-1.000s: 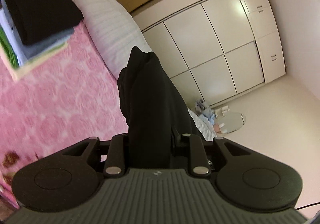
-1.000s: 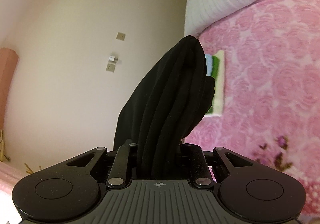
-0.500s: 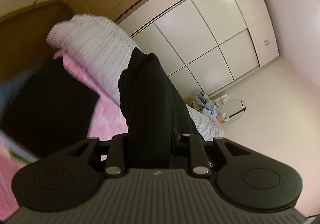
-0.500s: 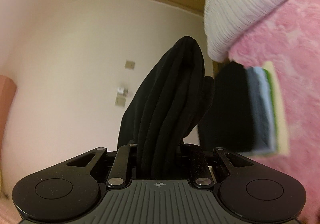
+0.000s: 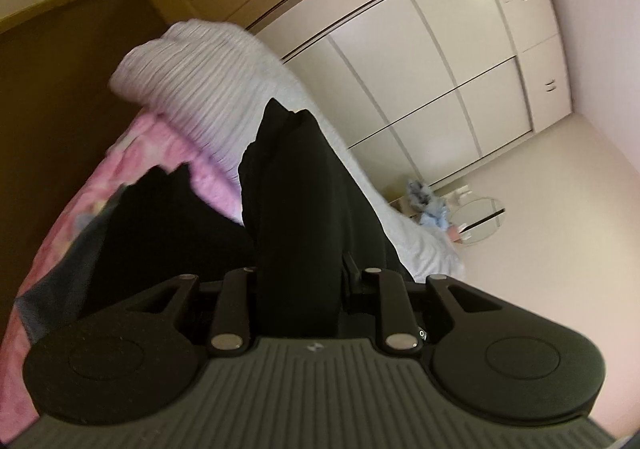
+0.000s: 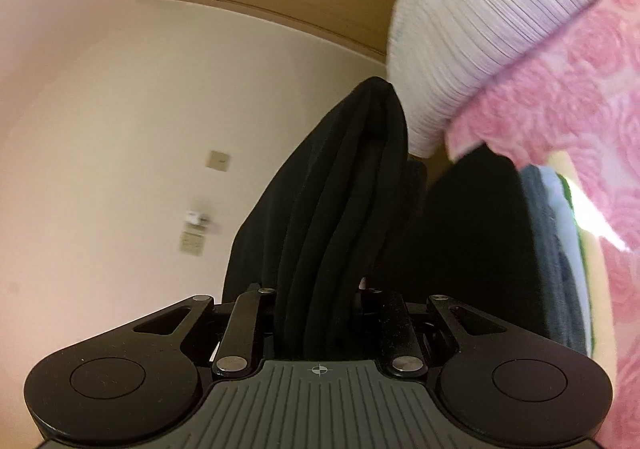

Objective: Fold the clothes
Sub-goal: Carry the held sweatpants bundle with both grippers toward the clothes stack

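Left gripper [image 5: 298,281] and right gripper [image 6: 320,301] each clamped on bunched black fabric garment [image 5: 304,201]. Just beyond: stack of folded clothes [image 6: 520,249], black on top, on pink floral bedspread [image 6: 580,97]. Farther: white ribbed pillow [image 5: 208,89].

A pink rose-patterned bed [image 6: 560,97] carries a white pillow [image 6: 500,9] and folded stack [image 6: 500,249].

One black garment [image 5: 304,209] is pinched by two grippers, one left [image 5: 298,281] and one right [image 6: 316,313]. One stack [image 6: 520,249] of folded clothes at 3 o'clock in the right view shows about four layers. One white pillow [image 6: 500,17] at 1 o'clock. One pink bedspread [image 6: 580,97]. One wardrobe [image 5: 440,81] at 1 o'clock in the left view.
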A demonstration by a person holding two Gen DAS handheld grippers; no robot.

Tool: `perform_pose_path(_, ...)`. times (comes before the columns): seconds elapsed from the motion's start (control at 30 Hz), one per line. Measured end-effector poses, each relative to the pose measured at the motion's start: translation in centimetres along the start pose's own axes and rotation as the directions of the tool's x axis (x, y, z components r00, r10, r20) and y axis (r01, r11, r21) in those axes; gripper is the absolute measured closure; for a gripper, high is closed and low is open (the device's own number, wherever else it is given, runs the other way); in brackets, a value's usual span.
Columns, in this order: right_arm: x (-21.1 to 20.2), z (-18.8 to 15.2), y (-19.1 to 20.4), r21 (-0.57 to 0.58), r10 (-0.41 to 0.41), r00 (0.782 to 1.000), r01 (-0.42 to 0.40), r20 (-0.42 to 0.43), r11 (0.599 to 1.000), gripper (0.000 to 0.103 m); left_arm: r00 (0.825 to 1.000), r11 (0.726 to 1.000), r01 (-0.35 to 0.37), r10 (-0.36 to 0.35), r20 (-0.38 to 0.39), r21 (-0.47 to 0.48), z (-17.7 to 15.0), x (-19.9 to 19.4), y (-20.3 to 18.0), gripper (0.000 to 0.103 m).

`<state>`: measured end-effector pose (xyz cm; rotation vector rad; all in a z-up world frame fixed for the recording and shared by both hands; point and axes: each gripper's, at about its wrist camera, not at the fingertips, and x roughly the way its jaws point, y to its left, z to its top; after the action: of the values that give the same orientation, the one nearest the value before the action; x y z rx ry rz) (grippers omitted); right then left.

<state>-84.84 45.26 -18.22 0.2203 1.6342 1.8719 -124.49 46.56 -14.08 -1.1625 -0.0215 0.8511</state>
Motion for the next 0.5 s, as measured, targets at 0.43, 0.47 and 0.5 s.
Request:
perform_pose_path(0.43, 5.0, -0.1, -5.1, -0.063, -0.239, 0.971, 0.239, -0.002, 0.969, 0.07, 0.991, 0.992, -0.125, 0.125, -0.052, 0.0, 0.1, 3.6, 7.5, 0.073)
perform_pose_path(0.47, 4.8, 0.1, -5.0, -0.068, -0.248, 0.969, 0.248, 0.006, 0.966, 0.07, 0.99, 0.991, -0.135, 0.135, -0.048, 0.002, 0.4, 3.3, 7.4, 0.073)
perform_pose_path(0.5, 4.4, 0.3, -4.6, -0.08, -0.265, 0.964, 0.266, 0.024, 0.961, 0.069, 0.986, 0.987, -0.159, 0.16, -0.038, 0.03, 0.8, 2.8, 7.0, 0.072)
